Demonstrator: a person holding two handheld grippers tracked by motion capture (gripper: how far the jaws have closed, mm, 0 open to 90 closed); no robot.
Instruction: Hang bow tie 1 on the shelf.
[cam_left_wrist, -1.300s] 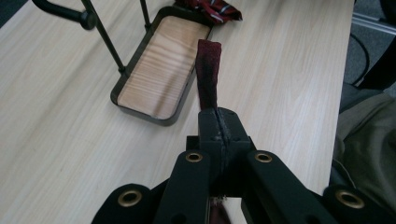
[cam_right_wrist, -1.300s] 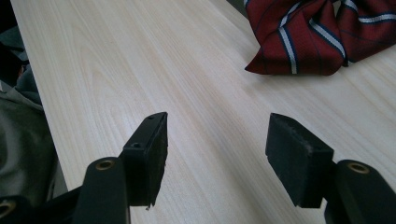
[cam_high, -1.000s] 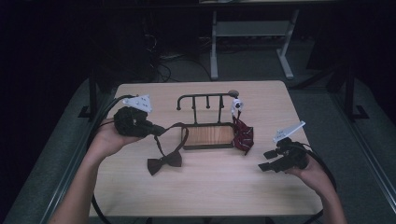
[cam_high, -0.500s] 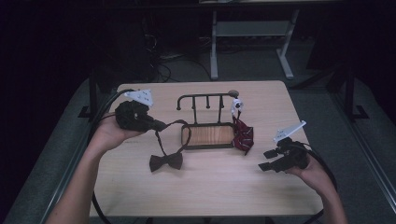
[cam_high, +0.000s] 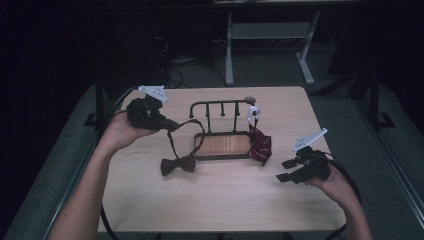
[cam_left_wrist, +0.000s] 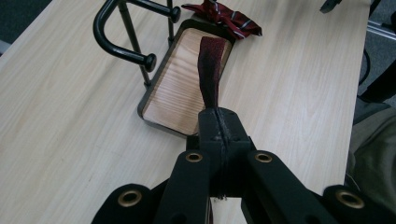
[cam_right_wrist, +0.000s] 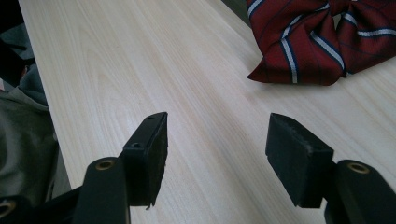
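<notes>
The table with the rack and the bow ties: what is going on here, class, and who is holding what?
A person works at the table with a gripper in each hand. The left gripper is shut on the strap of the dark bow tie, lifting the strap above the tray of the black rack, while the bow itself lies on the table. The right gripper is open and holds nothing, low over the table near the striped red bow tie, which lies beside the rack's right end.

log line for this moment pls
left gripper: shut on dark bow tie strap, lifted by rack | right gripper: open, low over table, near striped bow tie
</notes>
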